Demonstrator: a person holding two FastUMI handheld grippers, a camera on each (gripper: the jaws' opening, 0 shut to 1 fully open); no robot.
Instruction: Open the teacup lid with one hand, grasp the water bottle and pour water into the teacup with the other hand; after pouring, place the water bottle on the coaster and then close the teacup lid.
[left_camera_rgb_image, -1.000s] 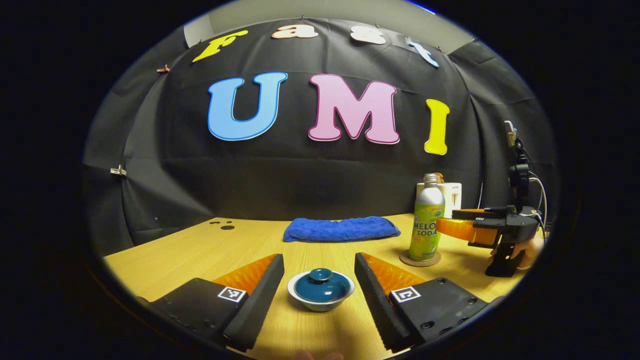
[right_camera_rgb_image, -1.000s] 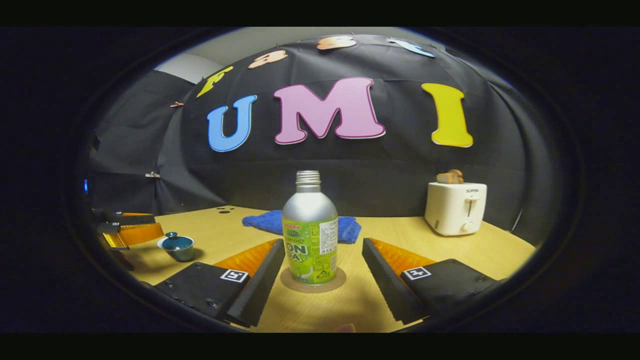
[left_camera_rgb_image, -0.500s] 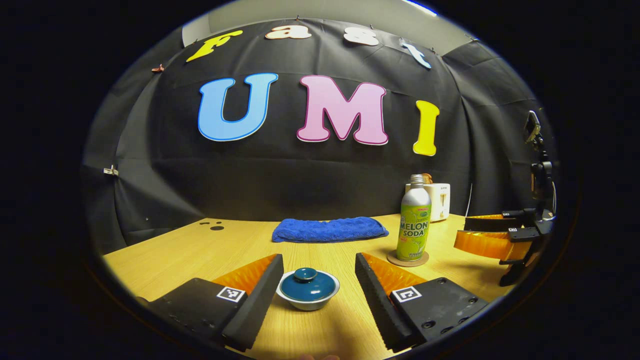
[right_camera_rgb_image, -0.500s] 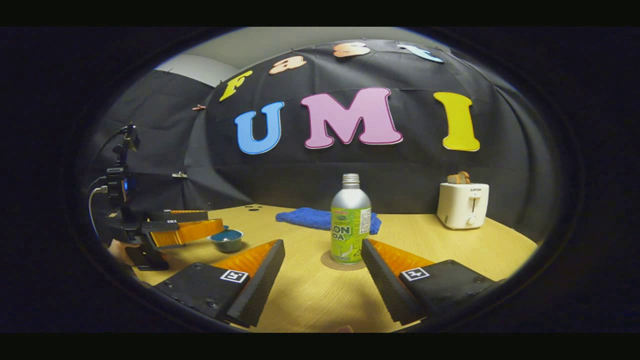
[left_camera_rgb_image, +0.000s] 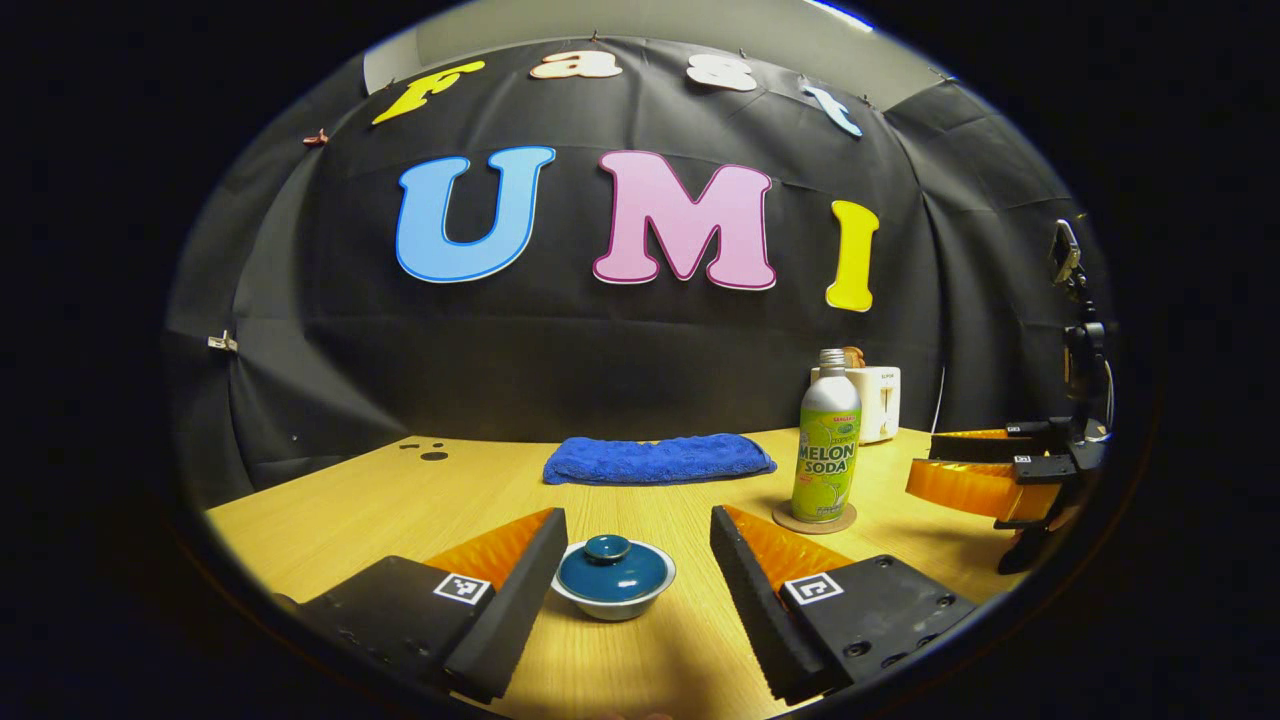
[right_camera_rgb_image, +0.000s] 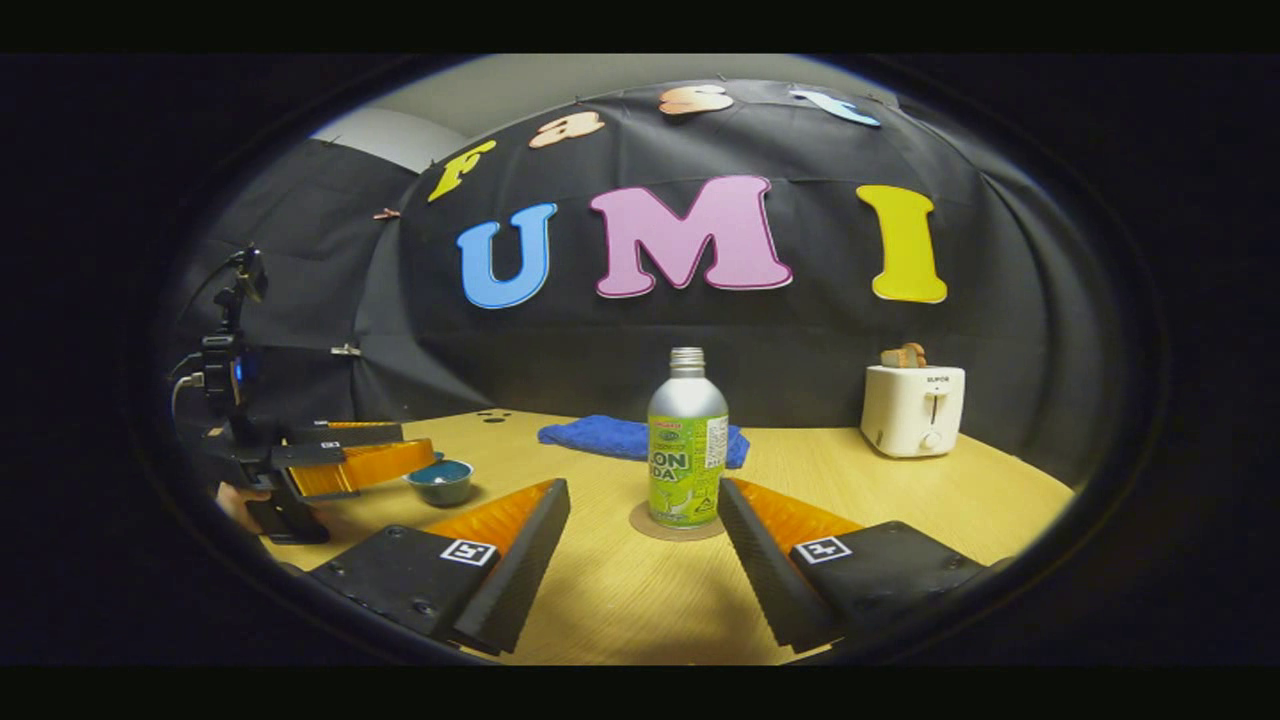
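Wooden table against a black cloth wall; task items stand on it at rest, with a folded blue towel toward the back.

Progress: the teacup sits with its lid on; the water bottle stands upright on the coaster. Whether the cup holds water cannot be told with the lid on; by this arrangement alone the task reads as either not begun or wholly finished, and I cannot say which.

Left gripper: fingers spread wide, the teacup lying between them, untouched on either side; nothing held. Right gripper: fingers likewise parted, the bottle ahead of them and clear of both; nothing held.

Comparison of views: the left gripper view gives the lid knob and the cup's pale rim close and plain, and shows the right gripper off to the side of the bottle; the toaster is half hidden behind the bottle there. The right gripper view shows the toaster whole, with bread in its slot, and the bottle's uncapped threaded neck; it also shows the left gripper beside the teacup with a hand on its grip.
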